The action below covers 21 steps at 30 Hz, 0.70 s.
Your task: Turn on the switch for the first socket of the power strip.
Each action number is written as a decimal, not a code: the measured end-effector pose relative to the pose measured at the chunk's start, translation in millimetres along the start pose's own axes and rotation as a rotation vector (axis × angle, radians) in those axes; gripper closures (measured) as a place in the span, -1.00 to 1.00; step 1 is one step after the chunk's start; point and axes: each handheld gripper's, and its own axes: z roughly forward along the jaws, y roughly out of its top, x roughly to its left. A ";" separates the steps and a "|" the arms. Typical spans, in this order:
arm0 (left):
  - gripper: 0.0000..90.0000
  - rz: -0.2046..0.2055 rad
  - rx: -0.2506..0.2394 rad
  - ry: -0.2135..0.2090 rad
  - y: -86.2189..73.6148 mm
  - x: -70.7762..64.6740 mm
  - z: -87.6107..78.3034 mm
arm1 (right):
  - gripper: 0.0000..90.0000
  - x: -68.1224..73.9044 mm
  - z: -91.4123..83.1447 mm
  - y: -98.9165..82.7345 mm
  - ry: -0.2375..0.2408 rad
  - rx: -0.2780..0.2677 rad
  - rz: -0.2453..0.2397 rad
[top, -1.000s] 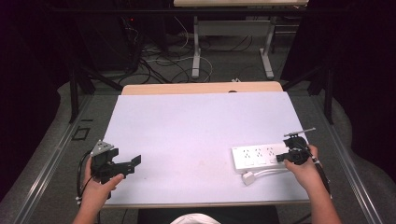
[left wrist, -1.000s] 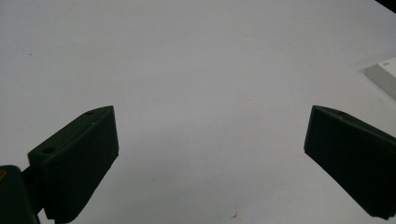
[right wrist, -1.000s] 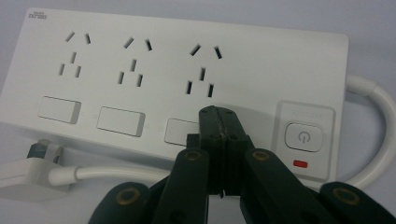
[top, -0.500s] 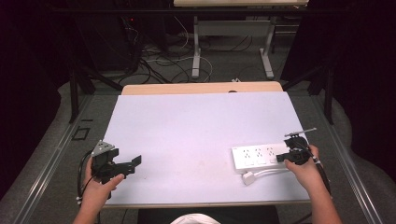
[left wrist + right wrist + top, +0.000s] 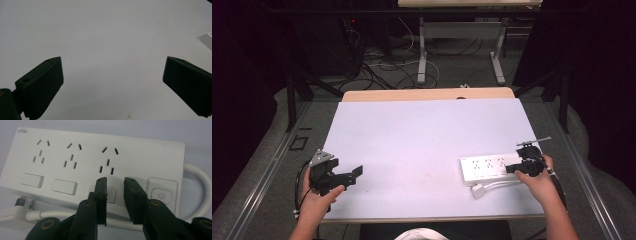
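On the pale tabletop (image 5: 422, 140), a white power strip (image 5: 489, 168) lay near the right front edge, its white cable (image 5: 499, 185) curling along its near side to a plug (image 5: 478, 190) resting just in front of the strip's left end. At the strip's right end, the right hand (image 5: 539, 181) held the right claw (image 5: 513, 169). Seen from the right gripper view, the right claw (image 5: 115, 185) had its jaws drawn nearly together with only a narrow gap between them, nothing gripped, their tips poised over the power strip (image 5: 75, 162) between the third socket's switch (image 5: 110, 195) and the round power button (image 5: 161, 194). I could not tell whether the tips touched the casing.

Well apart, near the front left corner, the left hand (image 5: 319, 197) held the left claw (image 5: 357, 172) above bare tabletop. Its own view showed the left claw (image 5: 112, 72) spread wide and empty, with a corner of the power strip (image 5: 207, 39) at the right border.
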 end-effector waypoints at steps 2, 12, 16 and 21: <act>-0.93 0.002 0.004 0.002 -0.1 0.6 -0.1 | 0.51 0.9 -0.3 0.2 -0.012 0.001 -0.010; -0.93 0.005 0.001 0.005 -0.4 0.4 -0.8 | 0.06 5.0 -3.1 1.1 -0.051 -0.041 -0.058; -0.93 0.001 0.001 0.001 0.6 -0.6 -2.6 | -0.15 4.9 -5.8 1.3 -0.078 -0.094 -0.120; -0.93 0.006 -0.004 0.002 -0.2 -1.5 -4.6 | -0.34 6.2 -9.7 2.9 -0.072 -0.148 -0.153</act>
